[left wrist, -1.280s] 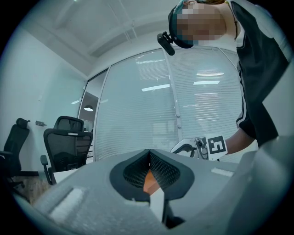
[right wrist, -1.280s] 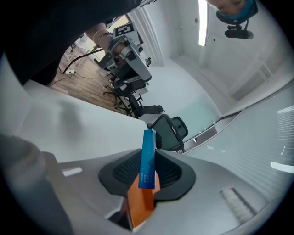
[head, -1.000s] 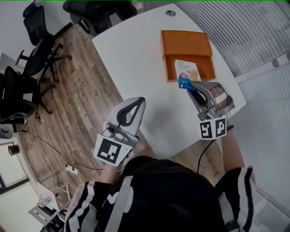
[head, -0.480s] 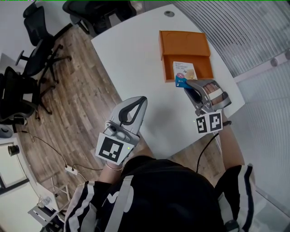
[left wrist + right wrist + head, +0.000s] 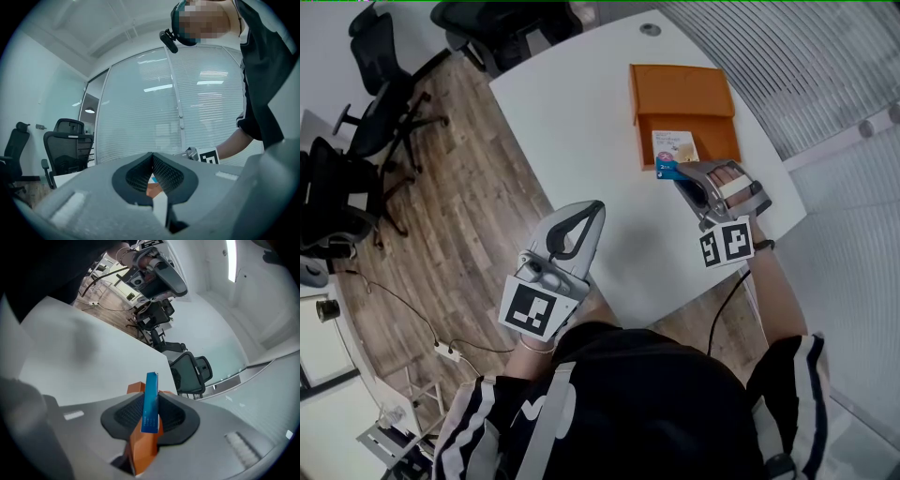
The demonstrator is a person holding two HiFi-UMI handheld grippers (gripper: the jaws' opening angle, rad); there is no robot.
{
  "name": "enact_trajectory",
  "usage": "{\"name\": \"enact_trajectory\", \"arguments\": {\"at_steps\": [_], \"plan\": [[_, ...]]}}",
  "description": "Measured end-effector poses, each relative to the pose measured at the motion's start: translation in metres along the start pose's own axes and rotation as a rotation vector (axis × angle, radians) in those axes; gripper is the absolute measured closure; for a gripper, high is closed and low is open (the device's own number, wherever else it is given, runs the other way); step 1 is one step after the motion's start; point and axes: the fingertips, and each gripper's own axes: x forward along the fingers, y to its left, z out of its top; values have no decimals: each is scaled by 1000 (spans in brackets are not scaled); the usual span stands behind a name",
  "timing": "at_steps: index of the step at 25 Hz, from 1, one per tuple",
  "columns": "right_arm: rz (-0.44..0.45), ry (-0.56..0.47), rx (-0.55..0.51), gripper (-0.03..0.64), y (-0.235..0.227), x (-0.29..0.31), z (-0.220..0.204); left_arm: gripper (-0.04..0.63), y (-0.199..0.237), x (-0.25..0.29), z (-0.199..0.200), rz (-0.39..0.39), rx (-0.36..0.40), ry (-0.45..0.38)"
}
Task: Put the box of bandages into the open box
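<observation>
An orange open box (image 5: 684,94) lies at the far right of the white table (image 5: 581,131), its lid folded back. My right gripper (image 5: 682,174) is shut on the box of bandages (image 5: 674,148), white on top with a blue near edge, and holds it over the near part of the orange tray. In the right gripper view the blue edge of the bandage box (image 5: 151,401) stands upright between the jaws, with the orange box (image 5: 142,448) below. My left gripper (image 5: 581,217) hangs over the table's near left edge, shut and empty, with its tips (image 5: 152,157) touching.
A round cable grommet (image 5: 650,28) sits in the table's far end. Black office chairs (image 5: 380,103) stand on the wooden floor to the left. A slatted glass wall (image 5: 825,75) runs close along the table's right side.
The right gripper has carried the bandage box down and a little further over the orange box. The left gripper has stayed where it was.
</observation>
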Motion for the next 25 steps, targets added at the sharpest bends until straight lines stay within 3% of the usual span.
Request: {"name": "enact_trajectory", "arguments": {"at_steps": [25], "plan": [[93, -22, 3, 534, 15, 41, -7, 595, 17, -8, -12, 40, -16, 25]]}}
